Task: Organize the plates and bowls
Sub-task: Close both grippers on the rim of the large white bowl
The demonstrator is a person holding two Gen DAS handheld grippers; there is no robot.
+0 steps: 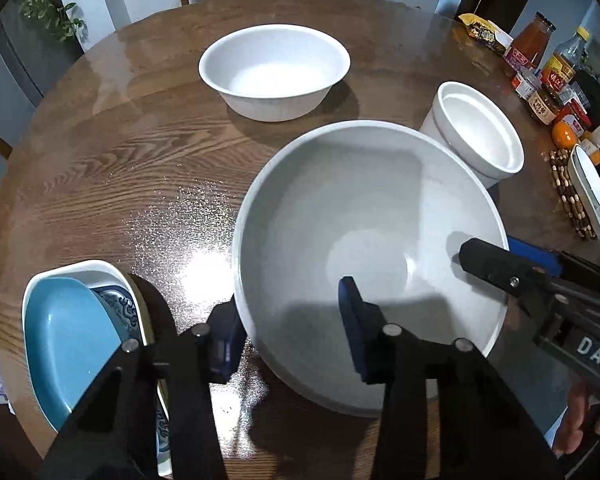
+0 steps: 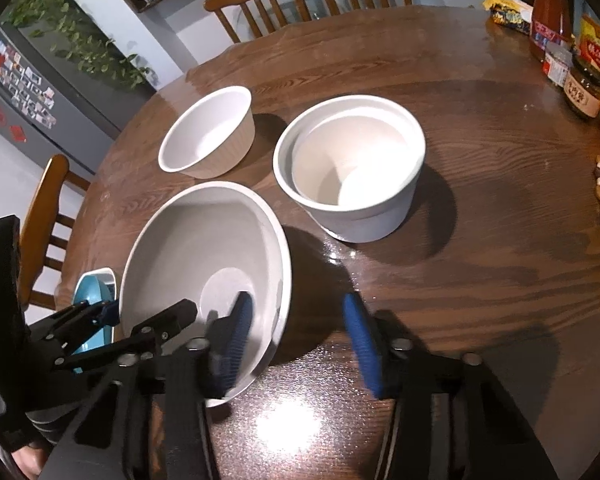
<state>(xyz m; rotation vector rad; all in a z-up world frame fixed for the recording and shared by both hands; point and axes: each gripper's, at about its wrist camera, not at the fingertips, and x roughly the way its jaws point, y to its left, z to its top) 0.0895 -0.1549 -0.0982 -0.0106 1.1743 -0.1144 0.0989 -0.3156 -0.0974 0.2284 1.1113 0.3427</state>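
Nearest you, both tools straddled the rim of the big gray bowl (image 1: 364,264), which sat tilted on the desk (image 1: 112,168). To lift it well, you needed even grips on opposite sides. The left tool (image 1: 292,320) and the right tool (image 2: 300,340) each stood wide open, one finger inside the bowl, squeezing nothing. Farther off waited the stacked white bowls (image 2: 352,168) and a lone white bowl (image 1: 274,70).

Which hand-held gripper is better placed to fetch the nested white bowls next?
Right, probably. The right hand-held gripper is open, with the nested white bowls just ahead of it. For the left hand-held gripper, also open, the large grey bowl lies in between.
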